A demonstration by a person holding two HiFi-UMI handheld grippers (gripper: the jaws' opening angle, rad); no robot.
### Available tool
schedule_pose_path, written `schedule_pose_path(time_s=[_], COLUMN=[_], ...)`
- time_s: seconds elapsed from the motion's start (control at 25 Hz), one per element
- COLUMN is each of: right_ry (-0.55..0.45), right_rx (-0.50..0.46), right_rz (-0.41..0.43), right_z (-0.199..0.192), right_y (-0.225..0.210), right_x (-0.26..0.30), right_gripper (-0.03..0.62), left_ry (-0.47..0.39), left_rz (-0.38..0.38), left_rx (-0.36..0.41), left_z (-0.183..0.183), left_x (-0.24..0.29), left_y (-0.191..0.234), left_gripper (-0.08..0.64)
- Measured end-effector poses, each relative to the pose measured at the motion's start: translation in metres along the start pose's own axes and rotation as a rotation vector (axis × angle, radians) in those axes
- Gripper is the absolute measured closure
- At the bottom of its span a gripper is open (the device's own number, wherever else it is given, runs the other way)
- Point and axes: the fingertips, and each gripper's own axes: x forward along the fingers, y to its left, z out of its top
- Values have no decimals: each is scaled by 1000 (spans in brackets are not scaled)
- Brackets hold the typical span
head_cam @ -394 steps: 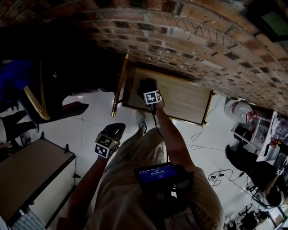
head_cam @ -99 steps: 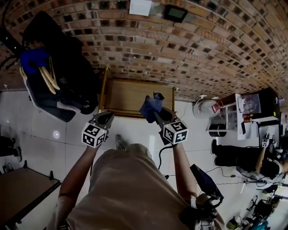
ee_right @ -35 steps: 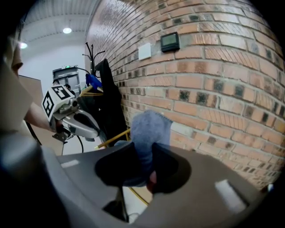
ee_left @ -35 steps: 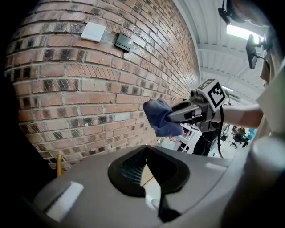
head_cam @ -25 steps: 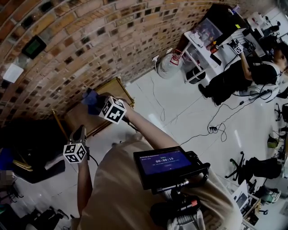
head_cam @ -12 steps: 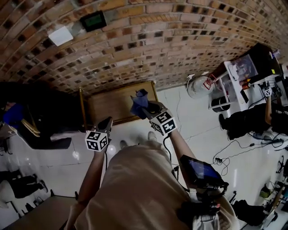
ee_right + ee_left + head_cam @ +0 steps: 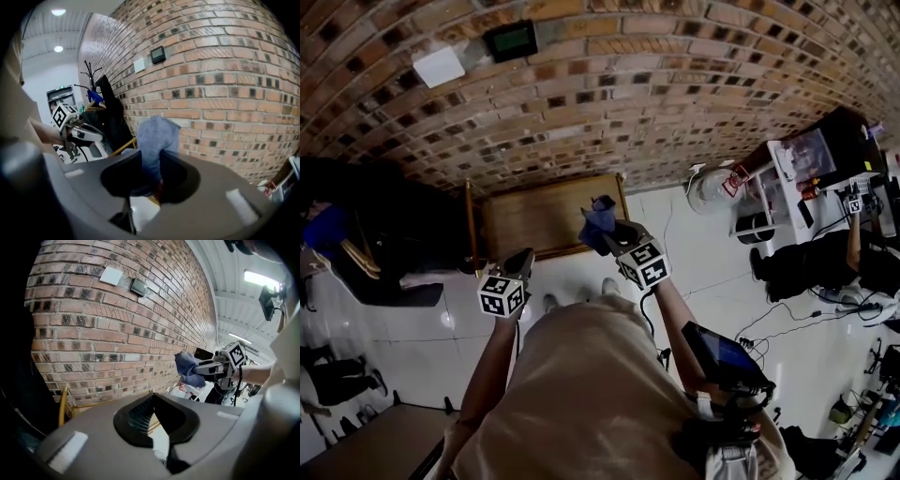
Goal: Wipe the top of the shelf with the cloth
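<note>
Right gripper (image 7: 612,233) clamped on the cloth (image 7: 597,221) by the shelf (image 7: 539,217), left gripper (image 7: 523,257) closed, empty: best press the cloth flat and sweep in overlapping strokes.

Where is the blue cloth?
The cloth is clamped in the right gripper, before the brick wall; the head view shows it over the right end of the shelf.

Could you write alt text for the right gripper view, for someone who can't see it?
The right gripper has its two jaws clamped on a blue cloth, held up in front of a brick wall. At the left of the picture, the left gripper is held out beside a rack of dark coats.
</note>
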Motion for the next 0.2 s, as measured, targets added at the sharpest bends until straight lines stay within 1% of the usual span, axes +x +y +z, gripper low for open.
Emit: schedule_pose_path(time_s=[0.2], right_ry=[6], right_rx=[17], right_rz=[-8], right_z=[-8], right_y=[1], right_x=[-3], right_gripper=[486], left_ry=[14], left_rz=[-17], left_rx=[0], left_z=[-3], left_x=[5], left_y=[-1], left_gripper=[556])
